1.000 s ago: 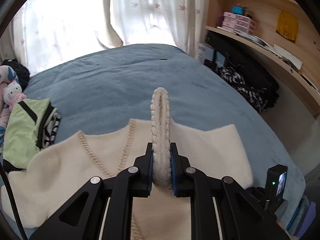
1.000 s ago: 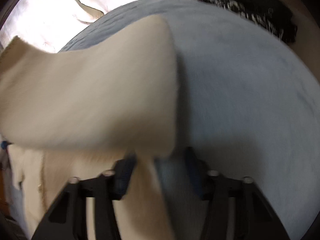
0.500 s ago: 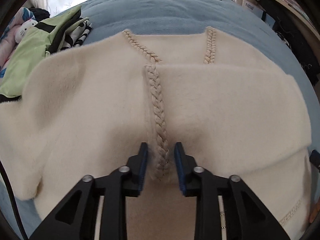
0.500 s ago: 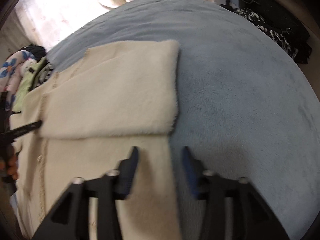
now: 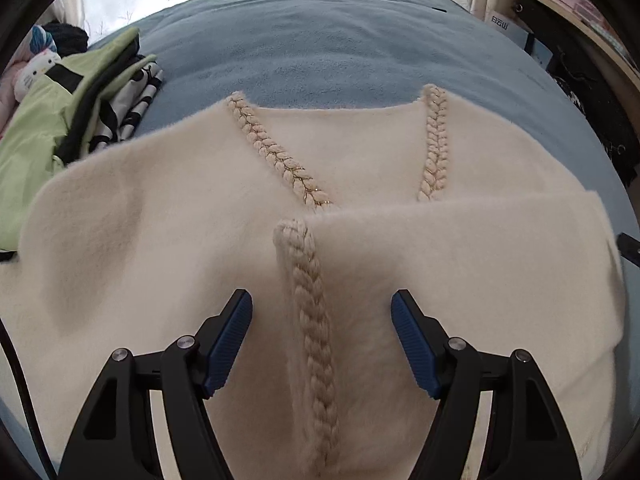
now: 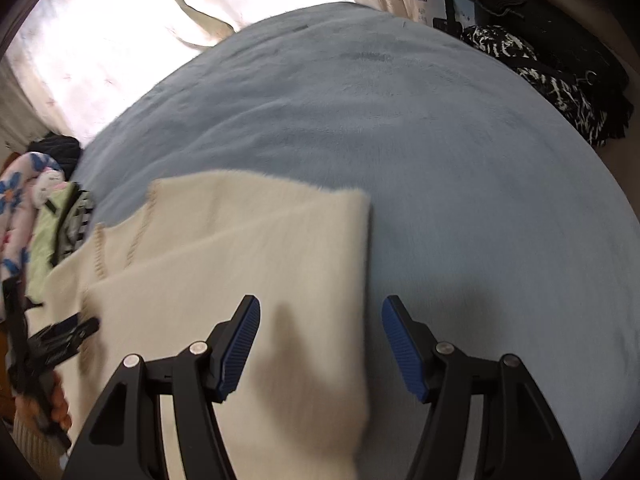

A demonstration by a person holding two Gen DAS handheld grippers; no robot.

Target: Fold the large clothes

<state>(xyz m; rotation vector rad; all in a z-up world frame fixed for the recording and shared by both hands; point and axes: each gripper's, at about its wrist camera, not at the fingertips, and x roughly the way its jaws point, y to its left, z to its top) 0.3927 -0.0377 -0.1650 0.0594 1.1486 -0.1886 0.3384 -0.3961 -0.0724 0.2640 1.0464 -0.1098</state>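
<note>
Cream fleece cardigan (image 5: pixel 168 264) now flat on the blue bed (image 5: pixel 328 40), lower half doubled up over the chest. A second ago: braided edge (image 5: pixel 310 300) pinched in the left tongs (image 5: pixel 322 340) and held high, side panel swinging from the right tongs (image 6: pixel 320 344). Now both sets opening, pads clear of the cloth, braid lying loose between the left pair, fabric edge (image 6: pixel 362 280) between the right. Fold probably laid and released; likely next, smoothing or a further fold.
</note>
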